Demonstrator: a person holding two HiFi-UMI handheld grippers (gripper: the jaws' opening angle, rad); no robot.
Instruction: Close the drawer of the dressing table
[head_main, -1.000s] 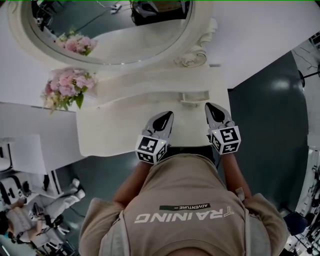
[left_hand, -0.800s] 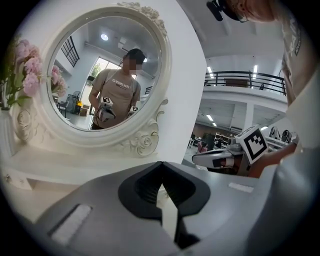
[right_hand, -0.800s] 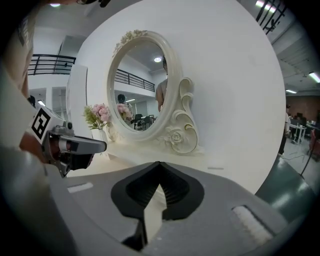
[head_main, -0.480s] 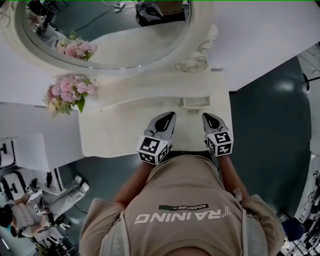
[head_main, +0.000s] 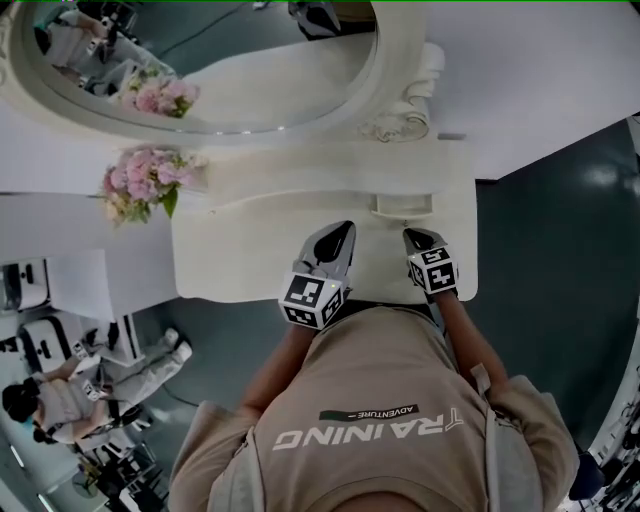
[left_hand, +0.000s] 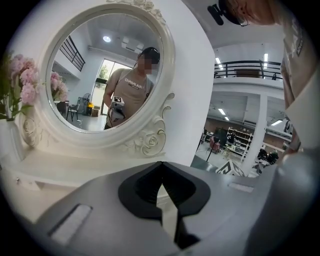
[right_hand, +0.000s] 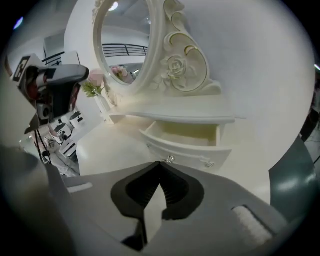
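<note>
The white dressing table (head_main: 230, 262) has a small drawer (head_main: 404, 205) under its mirror shelf, pulled out. In the right gripper view the open drawer (right_hand: 186, 136) shows its pale inside and a curved front with two small knobs (right_hand: 170, 159). My right gripper (head_main: 412, 236) is shut and empty, hovering over the tabletop just in front of the drawer, its tips (right_hand: 160, 163) close to the left knob. My left gripper (head_main: 343, 229), shut on nothing, hangs over the tabletop left of the drawer, pointing at the mirror frame (left_hand: 145, 142).
A big oval mirror (head_main: 230, 70) stands at the back of the table. A vase of pink flowers (head_main: 143, 180) sits at the table's back left corner. Dark floor (head_main: 560, 250) lies right of the table. Another person (head_main: 50, 400) stands at lower left.
My right gripper has shifted left and lower, now lined up in front of the drawer. The left gripper has barely moved. The head view has drifted a little.
</note>
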